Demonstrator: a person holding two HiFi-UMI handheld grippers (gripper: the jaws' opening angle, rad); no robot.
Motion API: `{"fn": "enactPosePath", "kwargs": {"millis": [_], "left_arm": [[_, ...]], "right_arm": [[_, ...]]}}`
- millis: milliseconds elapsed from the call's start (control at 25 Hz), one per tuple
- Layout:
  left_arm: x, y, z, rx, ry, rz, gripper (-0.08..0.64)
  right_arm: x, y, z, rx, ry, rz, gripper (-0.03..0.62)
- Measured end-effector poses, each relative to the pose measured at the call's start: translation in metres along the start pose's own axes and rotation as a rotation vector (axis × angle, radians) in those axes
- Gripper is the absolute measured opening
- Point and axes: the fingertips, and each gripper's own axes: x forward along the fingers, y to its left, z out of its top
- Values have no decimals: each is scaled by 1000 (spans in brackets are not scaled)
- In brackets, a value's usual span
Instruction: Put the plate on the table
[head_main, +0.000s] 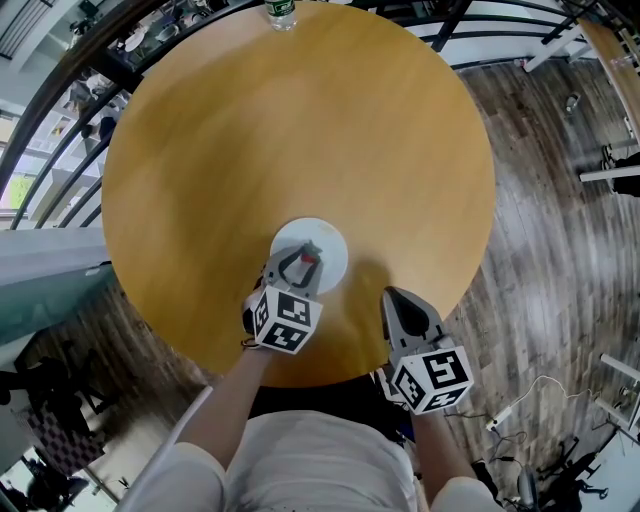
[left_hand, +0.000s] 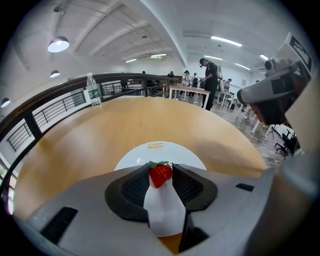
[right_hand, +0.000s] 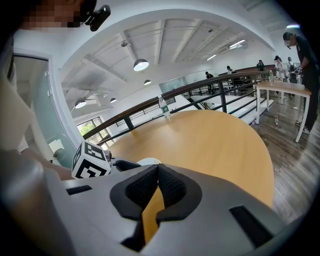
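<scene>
A white plate (head_main: 331, 237) is seen lying flat on the round wooden desk (head_main: 300, 130), in its near part and a little left of centre, well apart from the water bottle (head_main: 281, 12) at the far edge. The plate's place on the desk is judged to be reached already, so the task looks done or nearly so.

The left tongs (head_main: 303, 258) are held over the near side of the plate, pinching a strawberry (left_hand: 160, 175) between the pads, stalk end up. Whether the berry touches the plate cannot be told. The right tongs (right_hand: 157, 172) are pressed together with nothing between them, and are held over the near right edge of the desk, apart from the plate.

The plate is judged to be stiff, smooth-glazed and breakable, with some weight for a two-pad pinch. A slippery surface is to be expected, so a grip on the flat middle would be of no use. If it is to be shifted, it would best be taken at the rim on the near side, one pad above the lip and one below, and kept level and low. A hard set-down is to be avoided, since chipping is likely. The strawberry is judged soft and easily bruised, so only light pressure is suited to it.
</scene>
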Motion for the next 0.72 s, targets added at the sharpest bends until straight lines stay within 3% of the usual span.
{"fn": "enactPosePath", "kwargs": {"millis": [720], "left_arm": [[-21,1,4,-39,-13,1,204]], "right_arm": [[-6,7,8,-27,-11,12,20]]}}
